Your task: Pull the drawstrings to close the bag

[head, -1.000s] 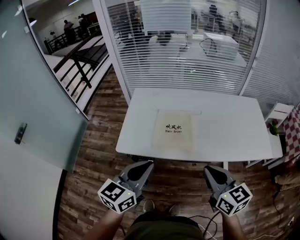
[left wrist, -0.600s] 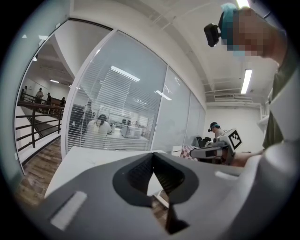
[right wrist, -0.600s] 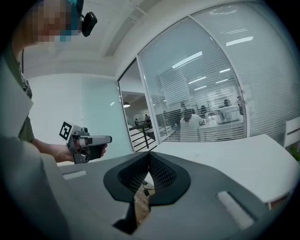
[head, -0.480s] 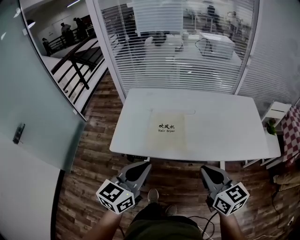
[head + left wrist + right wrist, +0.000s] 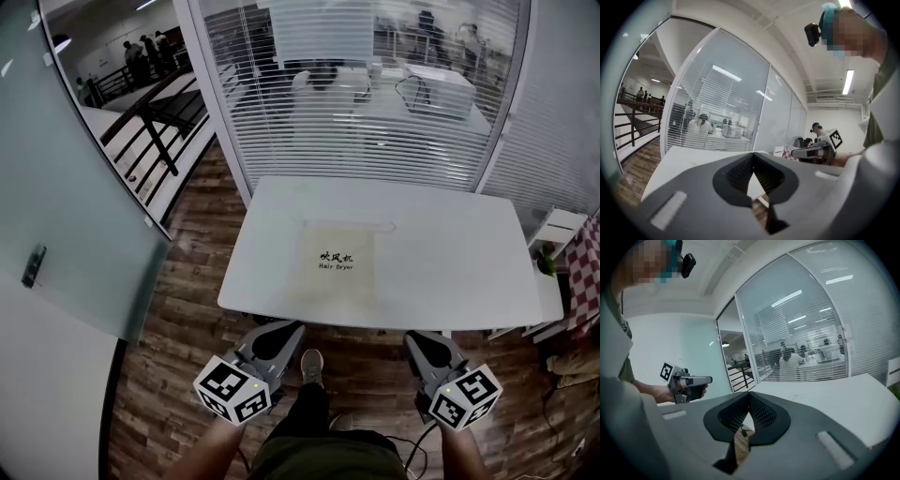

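A flat beige drawstring bag (image 5: 339, 264) with black print lies on the white table (image 5: 450, 262), its mouth at the far side, where a thin drawstring (image 5: 349, 225) loops out. Both grippers hang low in front of my body, short of the table's near edge and well clear of the bag. My left gripper (image 5: 286, 330) (image 5: 753, 155) has its jaws together with nothing between them. My right gripper (image 5: 419, 339) (image 5: 749, 394) is likewise shut and holds nothing. Each gripper view shows the other gripper off to the side.
A glass wall with blinds (image 5: 375, 112) runs behind the table. A frosted glass partition (image 5: 75, 216) stands at the left. A small white shelf with a plant (image 5: 553, 253) sits at the table's right end. The floor (image 5: 187, 309) is wood, with my shoe (image 5: 312, 366) on it.
I have stepped slightly toward the table; a shoe now shows between the grippers. Both grippers stay shut and low, hardly moved relative to my body.
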A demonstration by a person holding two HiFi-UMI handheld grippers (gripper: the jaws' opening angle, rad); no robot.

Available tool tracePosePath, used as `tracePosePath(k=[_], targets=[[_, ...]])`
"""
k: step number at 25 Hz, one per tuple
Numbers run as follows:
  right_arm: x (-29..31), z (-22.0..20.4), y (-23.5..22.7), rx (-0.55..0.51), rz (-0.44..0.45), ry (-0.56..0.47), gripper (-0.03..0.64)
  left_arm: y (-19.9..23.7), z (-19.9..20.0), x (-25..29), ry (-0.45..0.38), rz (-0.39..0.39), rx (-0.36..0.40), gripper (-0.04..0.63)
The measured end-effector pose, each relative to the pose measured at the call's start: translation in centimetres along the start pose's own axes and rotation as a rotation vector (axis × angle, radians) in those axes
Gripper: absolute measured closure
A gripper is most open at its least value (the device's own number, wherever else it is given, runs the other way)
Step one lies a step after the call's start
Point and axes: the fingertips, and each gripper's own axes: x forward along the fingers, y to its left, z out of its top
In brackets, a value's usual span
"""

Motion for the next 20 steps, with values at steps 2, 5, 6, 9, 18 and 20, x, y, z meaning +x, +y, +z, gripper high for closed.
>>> tracePosePath(k=[2, 5, 6, 9, 18, 20], targets=[[1.2, 0.0, -0.5, -0.001, -0.004, 0.006, 0.606, 1.2, -0.2, 0.7, 0.003, 0.0, -0.006, 0.591], [3.4, -0.1, -1.5, 0.004, -0.014, 0.023, 0.606, 3.4, -0.4, 1.7, 0.015, 0.002, -0.018, 0.591], [4.2, -0.1, -1.9, 0.008, -0.017, 0.028, 0.607, 4.3, -0.4, 2.2, 0.019, 0.003, -0.021, 0.591], [6.7, -0.1, -3.2, 0.015, -0.023, 0.043, 0.607, 6.9, -0.3, 3.7, 0.026, 0.007, -0.029, 0.591], [14.3, 0.5, -7.7, 0.049, -0.053, 0.088, 0.607, 15.0, -0.6, 9.2, 0.075, 0.006, -0.067, 0.591], [16.0, 0.7, -8.8, 0.054, -0.06, 0.1, 0.607, 16.9, -0.5, 10.5, 0.085, 0.007, -0.073, 0.591]])
